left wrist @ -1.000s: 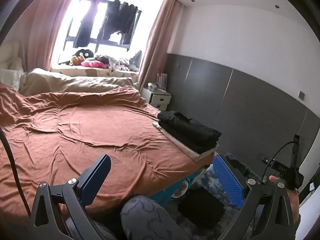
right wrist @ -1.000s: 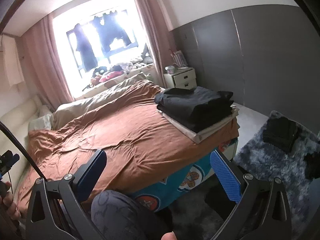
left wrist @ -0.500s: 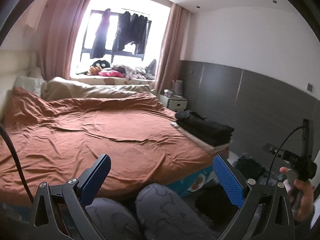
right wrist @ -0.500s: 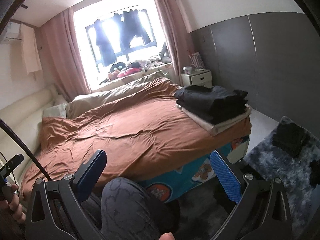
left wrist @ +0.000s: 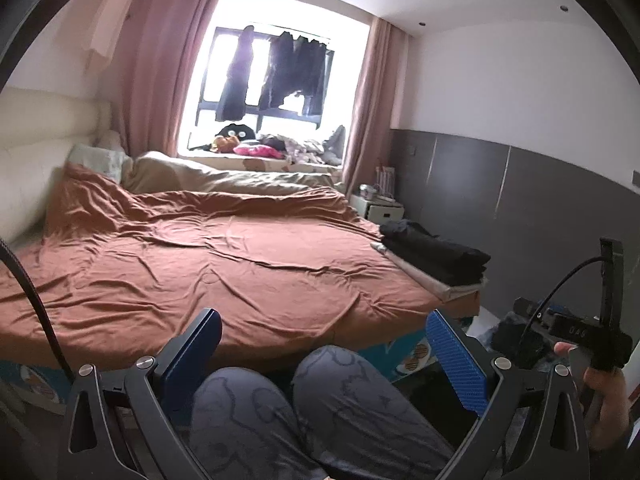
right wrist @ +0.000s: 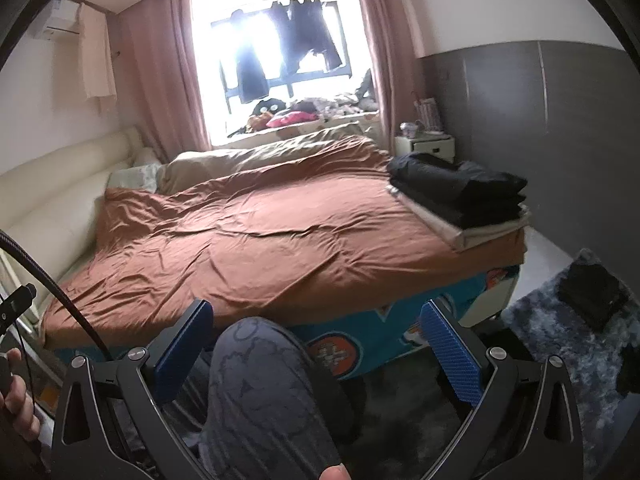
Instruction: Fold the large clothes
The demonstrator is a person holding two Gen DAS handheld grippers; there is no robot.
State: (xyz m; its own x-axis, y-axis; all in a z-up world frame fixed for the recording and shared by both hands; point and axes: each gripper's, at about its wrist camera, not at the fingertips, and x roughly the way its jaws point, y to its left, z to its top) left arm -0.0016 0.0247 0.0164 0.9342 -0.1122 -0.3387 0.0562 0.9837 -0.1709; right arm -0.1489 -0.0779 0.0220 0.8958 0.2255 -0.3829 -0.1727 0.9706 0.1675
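While both claws hang low over the person's grey patterned trouser legs (left wrist: 320, 408), nothing is being worked yet. Left gripper (left wrist: 324, 344): blue pads spread wide, released, empty. Right gripper (right wrist: 316, 340): same, released, nothing btwn the fingers. Probably a rest or reset pose at the bed foot, w/ both claws aimed straight at the wrinkled rust-brown bed cover (right wrist: 248, 240) ahead, which gives a broad flat surface for folding.

Task items: stack of folded black garments on a folded cream cloth (right wrist: 460, 196) sits ahead and to the right of both claws, on the bed's near right corner, likely parked there to keep the middle free. Looks like finished work, though can't confirm. A loose dark garment (right wrist: 592, 292) lies on the shaggy grey-blue rug (right wrist: 560, 332), right of the right claw and near it; prob. next to fold.

Containers: none seen; white nightstand (right wrist: 426, 146) far ahead-right has drawers shut, contents hidden.
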